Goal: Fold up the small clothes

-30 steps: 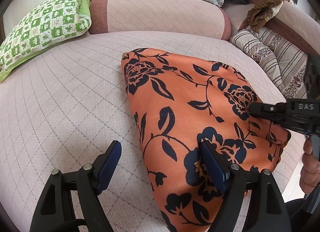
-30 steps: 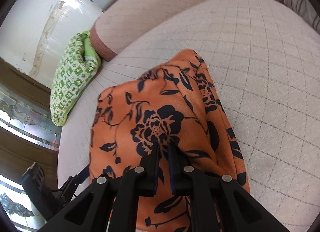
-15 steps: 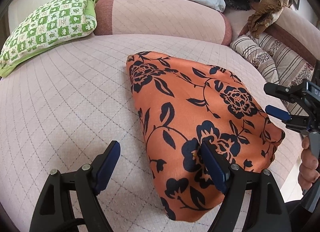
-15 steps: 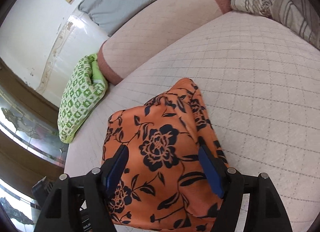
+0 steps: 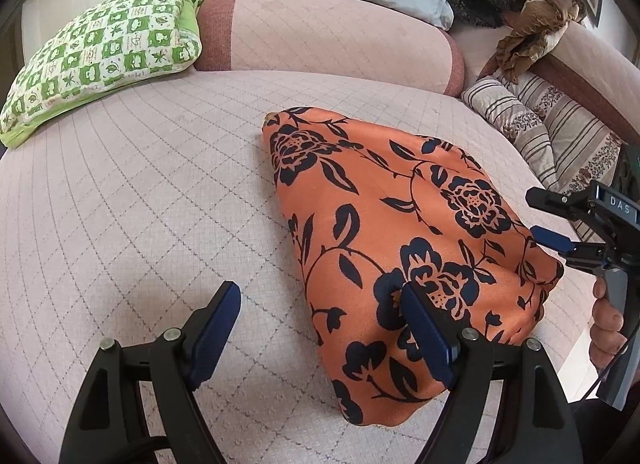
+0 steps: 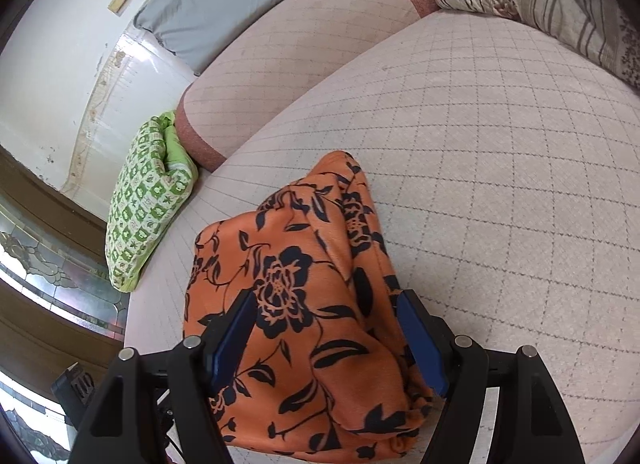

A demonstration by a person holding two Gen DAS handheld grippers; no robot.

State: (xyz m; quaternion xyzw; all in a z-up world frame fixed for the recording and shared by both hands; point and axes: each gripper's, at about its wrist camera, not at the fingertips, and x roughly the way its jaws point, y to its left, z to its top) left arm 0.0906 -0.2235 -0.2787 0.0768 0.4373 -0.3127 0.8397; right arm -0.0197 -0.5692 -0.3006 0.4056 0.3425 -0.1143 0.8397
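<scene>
Although the orange floral garment [image 5: 384,232] already lies on the quilted sofa seat [image 5: 132,192] as a compact folded bundle, I judge the folding is nearly done, not surely finished. The left gripper [image 5: 320,328] is wide open and holds nothing; its right finger stands over the near edge of the cloth, its left finger over the bare seat. The right gripper [image 6: 326,332] is also spread wide and empty, and the bundle lies just ahead, between its two fingers. The far side of the bundle looks a little bunched and thick. What is left, as I think, is one more fold or smoothing, or to put the piece aside. A green checked cushion [image 5: 100,48] lies far ahead on the left
</scene>
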